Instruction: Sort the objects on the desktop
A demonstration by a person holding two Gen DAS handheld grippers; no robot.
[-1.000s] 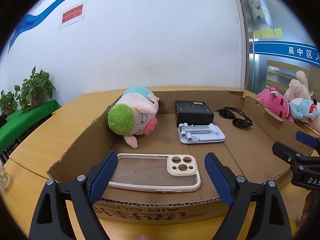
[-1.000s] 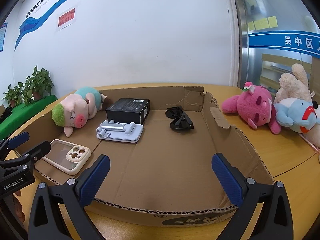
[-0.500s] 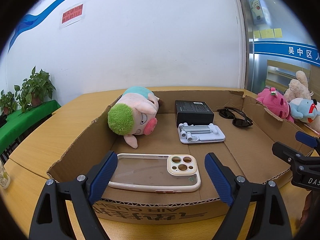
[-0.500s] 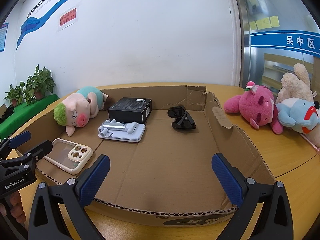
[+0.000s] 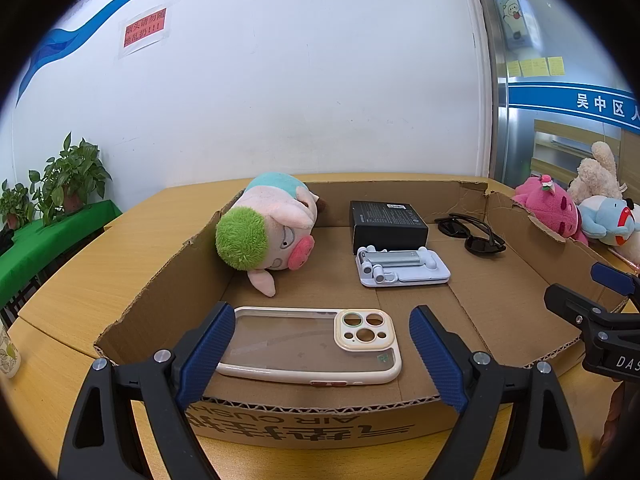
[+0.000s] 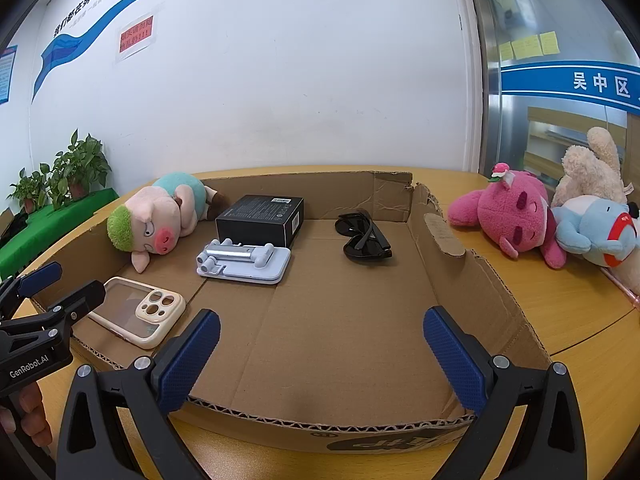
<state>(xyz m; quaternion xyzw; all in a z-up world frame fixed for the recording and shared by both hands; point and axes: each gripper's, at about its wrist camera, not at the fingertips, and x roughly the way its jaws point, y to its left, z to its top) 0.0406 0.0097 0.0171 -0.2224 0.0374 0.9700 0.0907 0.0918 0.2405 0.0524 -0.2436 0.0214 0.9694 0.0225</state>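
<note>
Left wrist view: we see the left claw spread wide and holding nothing, poised at the near wall of the box on the counter. Between its fingers, just inside the wall, lies the case, flat, camera cut-outs at 3 o'clock. Beyond, at 11 o'clock, the pig leans on the left wall; at 1 o'clock the stand lies touching the black carton, with the glasses at 2 o'clock.

Right wrist view: our right claw is likewise spread and empty, over a bare stretch of box floor. The left claw appears at 9 o'clock. Outside the box, at 2 o'clock, the pink toy, blue toy and beige toy huddle on the counter.
</note>
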